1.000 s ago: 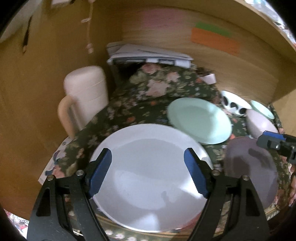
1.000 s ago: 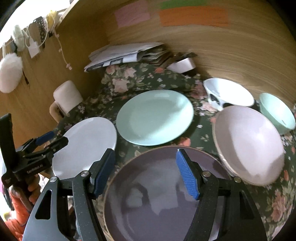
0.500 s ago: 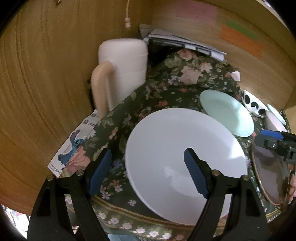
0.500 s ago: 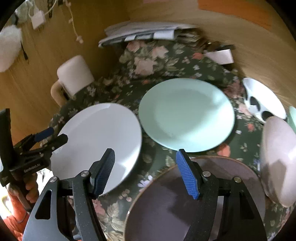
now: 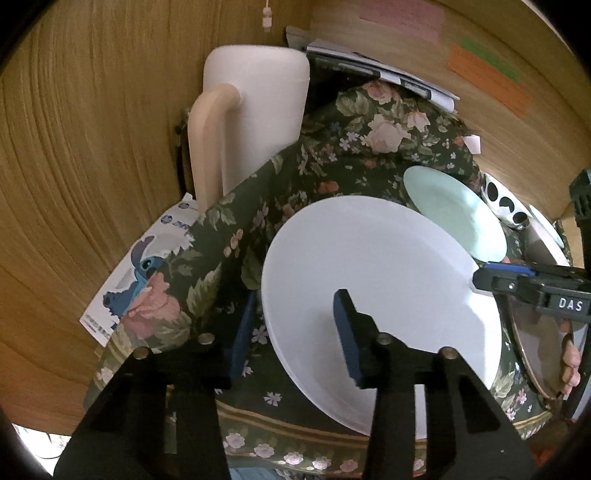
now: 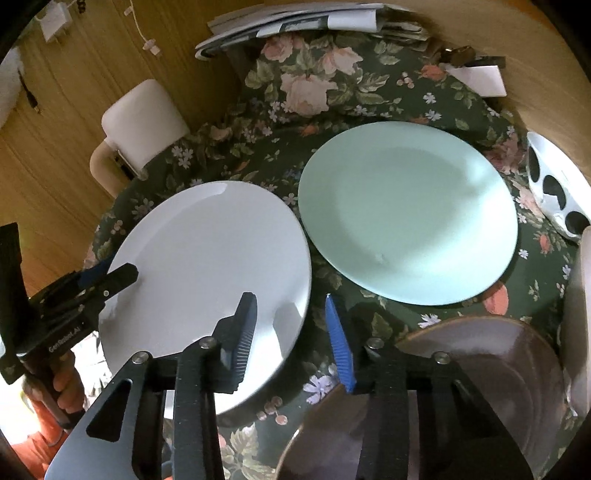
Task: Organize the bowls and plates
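1. The left tool (image 5: 295, 328) is seen straddling the left rim of the white plate (image 5: 376, 295); its jaws are closing, with the rim between the blue pads but no pressing contact made out, so it is recorded as released
2. The right tool (image 6: 291, 332) is positioned over the right edge of the same white plate (image 6: 214, 266); its jaws are closing, one pad being over the plate and the other over the cloth between that plate and the dark plate (image 6: 480, 387). No grip is observed
3. The white plate is found lying flat on the floral cloth (image 6: 332, 81) covering the bench, at its near left
4. The mint plate (image 6: 406, 210) is placed just beside the white plate, their rims almost meeting; whether they touch cannot be told
5. The dark plate is located at the near right, partly hidden by the right tool
6. A black-spotted white bowl (image 6: 554, 184) is noted at the far right edge, with a pale bowl (image 6: 580, 314) only partly in view beside it
7. A cream jug (image 5: 255, 122) with a handle stands beyond the cloth's left edge, against the wooden wall (image 5: 74, 147)
8. Folded papers (image 6: 295, 22) are stacked at the back of the bench
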Available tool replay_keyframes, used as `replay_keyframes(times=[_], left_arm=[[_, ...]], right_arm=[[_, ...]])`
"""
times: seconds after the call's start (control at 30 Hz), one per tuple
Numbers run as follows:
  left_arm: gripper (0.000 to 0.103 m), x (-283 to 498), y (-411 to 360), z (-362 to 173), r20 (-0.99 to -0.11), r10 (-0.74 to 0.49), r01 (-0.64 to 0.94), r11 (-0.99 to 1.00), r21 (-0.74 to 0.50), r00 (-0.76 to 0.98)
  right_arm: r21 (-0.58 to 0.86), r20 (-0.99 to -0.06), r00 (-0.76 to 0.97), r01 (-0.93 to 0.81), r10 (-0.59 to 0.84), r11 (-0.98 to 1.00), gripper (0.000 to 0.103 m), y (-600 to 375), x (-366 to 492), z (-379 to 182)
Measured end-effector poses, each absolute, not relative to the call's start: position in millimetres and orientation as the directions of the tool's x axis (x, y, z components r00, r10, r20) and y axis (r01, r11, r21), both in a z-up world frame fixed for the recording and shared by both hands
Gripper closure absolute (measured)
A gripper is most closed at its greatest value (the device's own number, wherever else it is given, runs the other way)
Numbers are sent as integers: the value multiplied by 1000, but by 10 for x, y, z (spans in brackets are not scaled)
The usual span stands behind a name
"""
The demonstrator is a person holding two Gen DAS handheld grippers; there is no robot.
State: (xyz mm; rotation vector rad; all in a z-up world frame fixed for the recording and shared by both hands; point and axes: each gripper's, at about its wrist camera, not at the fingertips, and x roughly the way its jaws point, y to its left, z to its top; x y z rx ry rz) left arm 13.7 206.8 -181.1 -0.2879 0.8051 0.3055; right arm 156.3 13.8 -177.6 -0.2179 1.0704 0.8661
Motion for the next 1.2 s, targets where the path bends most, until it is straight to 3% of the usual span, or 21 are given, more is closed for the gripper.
replay_keyframes(times=[0.27,0.43,1.2], left_arm=[[70,115,2083,-1858,-746,132,-365,918,-157,653],[70,123,2069,-1874,-745,132,-365,917,-158,654],[70,48,1873,-1613,-695,161,-346,928,-134,701]], right_arm=[[250,-852,154,-719,500,648,70,240,1566,-1886],[221,-854,178,-727,489,650,75,282,1551,-1906],[191,-796,277,-730,539,657,76,-36,1379,-1587]])
